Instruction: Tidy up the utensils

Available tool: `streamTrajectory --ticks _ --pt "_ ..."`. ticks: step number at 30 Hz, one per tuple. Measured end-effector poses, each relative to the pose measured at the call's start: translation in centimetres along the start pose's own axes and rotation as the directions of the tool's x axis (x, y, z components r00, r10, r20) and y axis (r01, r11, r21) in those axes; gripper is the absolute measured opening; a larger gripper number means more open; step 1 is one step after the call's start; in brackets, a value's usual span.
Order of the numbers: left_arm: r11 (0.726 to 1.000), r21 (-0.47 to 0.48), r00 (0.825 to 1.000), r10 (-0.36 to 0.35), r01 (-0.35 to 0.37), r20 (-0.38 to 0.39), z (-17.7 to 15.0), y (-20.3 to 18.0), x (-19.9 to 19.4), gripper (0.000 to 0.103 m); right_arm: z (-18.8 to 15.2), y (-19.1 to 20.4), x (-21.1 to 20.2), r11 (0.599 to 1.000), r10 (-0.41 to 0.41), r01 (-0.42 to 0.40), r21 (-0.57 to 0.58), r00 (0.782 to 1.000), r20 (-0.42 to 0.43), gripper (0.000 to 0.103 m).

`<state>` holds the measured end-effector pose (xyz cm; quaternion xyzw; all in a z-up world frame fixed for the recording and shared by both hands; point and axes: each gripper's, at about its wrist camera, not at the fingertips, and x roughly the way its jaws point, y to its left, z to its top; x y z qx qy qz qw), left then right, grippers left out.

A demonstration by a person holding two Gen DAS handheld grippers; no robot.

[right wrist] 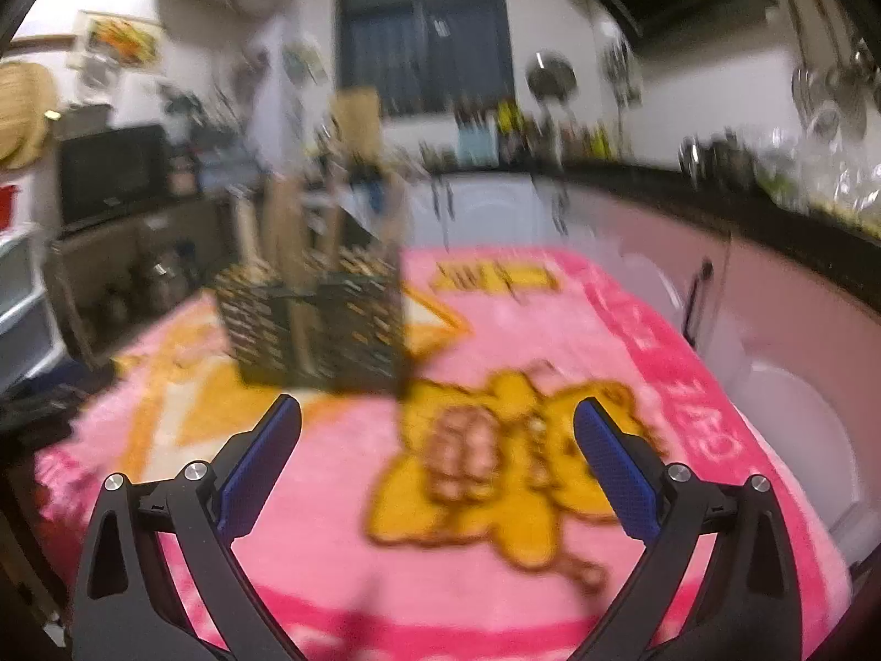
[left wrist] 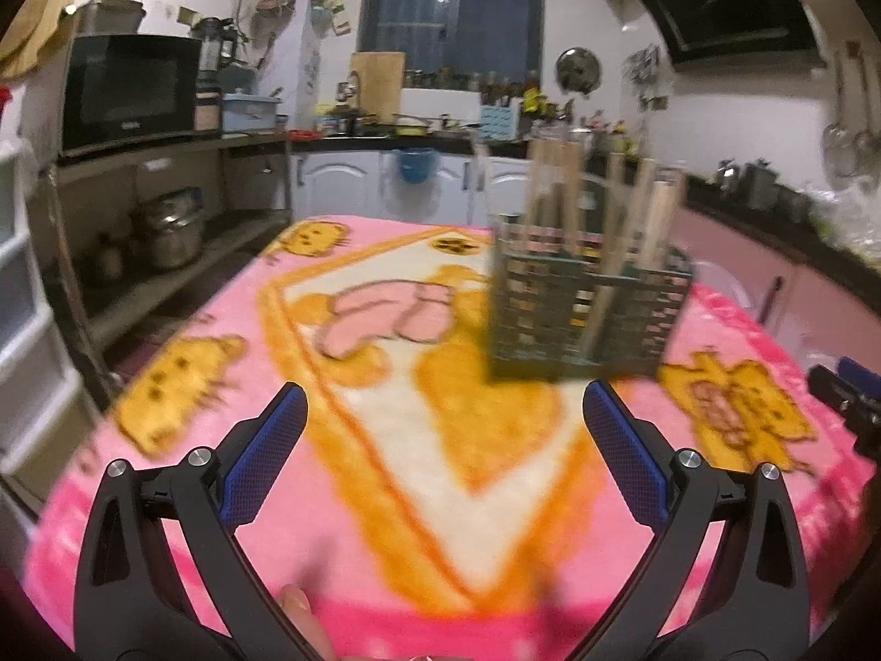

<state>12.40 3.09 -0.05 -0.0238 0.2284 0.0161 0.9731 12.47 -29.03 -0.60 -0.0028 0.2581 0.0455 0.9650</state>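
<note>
Both grippers' blue-padded fingers, left gripper (left wrist: 443,402) and right gripper (right wrist: 438,418), gaped empty near the dark mesh basket (left wrist: 583,319) of wooden utensils (left wrist: 550,193)

Indoor artificial light, fairly dim and warm; the window (left wrist: 454,0) at upper centre is dark. Both fisheye views bend strongly at the edges, with black corners. The left wrist view is moderately sharp in the background but the utensil basket (left wrist: 589,319) is smeared. The right wrist view is heavily motion-blurred throughout, the blanket (right wrist: 495,496) pattern soft.
</note>
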Motion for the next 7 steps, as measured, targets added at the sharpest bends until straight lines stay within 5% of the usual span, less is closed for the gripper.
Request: streamTrajectory --ticks 3,7 --pt "0.998 -0.003 0.992 0.061 -0.061 -0.113 1.6 3.0 3.5 0.092 1.2 -3.4 4.7 0.993 -0.118 0.117 -0.02 0.979 -0.168 0.096" --pt "0.983 -0.016 0.945 0.172 -0.183 -0.277 2.0 7.5 10.3 0.092 1.5 -7.7 10.8 0.975 -0.218 0.22 -0.028 0.929 -0.297 0.097"
